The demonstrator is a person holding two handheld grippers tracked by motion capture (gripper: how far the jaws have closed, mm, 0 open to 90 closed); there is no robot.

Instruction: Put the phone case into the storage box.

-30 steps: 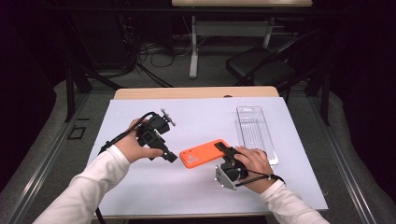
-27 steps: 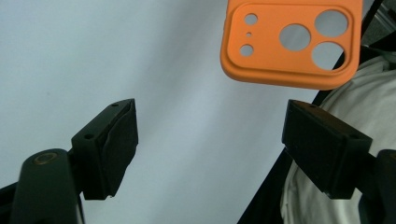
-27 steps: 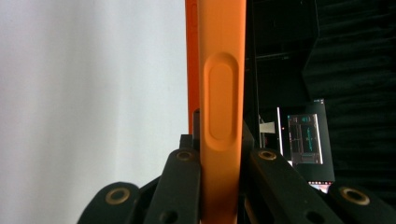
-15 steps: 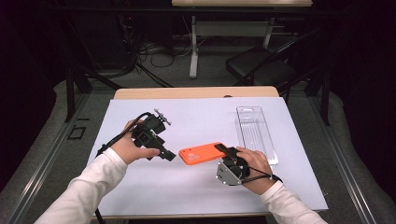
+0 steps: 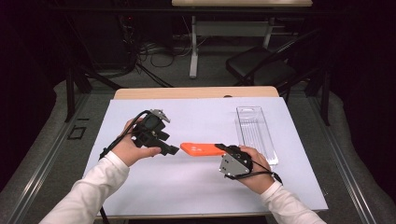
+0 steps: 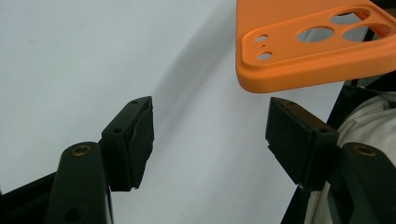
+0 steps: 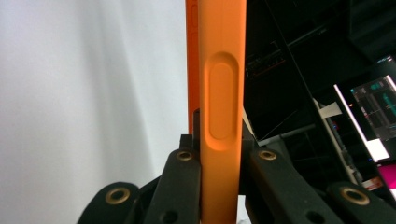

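The right gripper (image 5: 223,150) pinches the orange rubbery phone case (image 5: 201,149) edge-on (lifted off the table), likely offering it across. The left gripper (image 5: 170,150), jaws spread, waits just beside its free end.

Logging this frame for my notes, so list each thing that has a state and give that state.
orange phone case: held edge-up off the table, clamped at one end
right gripper: shut on the case
left gripper: open, holding nothing, beside the case's camera end
clear plastic tray: flat on the table, nothing visible inside
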